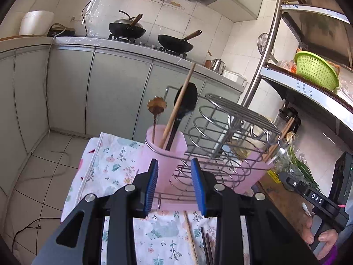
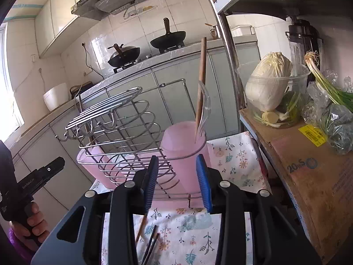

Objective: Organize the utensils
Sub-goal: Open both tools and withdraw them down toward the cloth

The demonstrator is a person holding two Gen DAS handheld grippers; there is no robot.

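While facing the wire rack (image 1: 220, 137), hovering with left gripper (image 1: 176, 185) and right gripper (image 2: 178, 181) both spread apart (nothing held), chopsticks (image 2: 150, 243) lying below.

Home kitchen: woks (image 1: 127, 29) on stove, tiled walls, cabinets (image 1: 70, 88).

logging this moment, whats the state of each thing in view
left gripper: open, empty
right gripper: open, empty
left pink cup: upright, holds wooden spoon, chopstick, black spoon
right pink cup: upright, holds chopstick, clear spoon
loose chopsticks: lying on cloth
wire rack: upright
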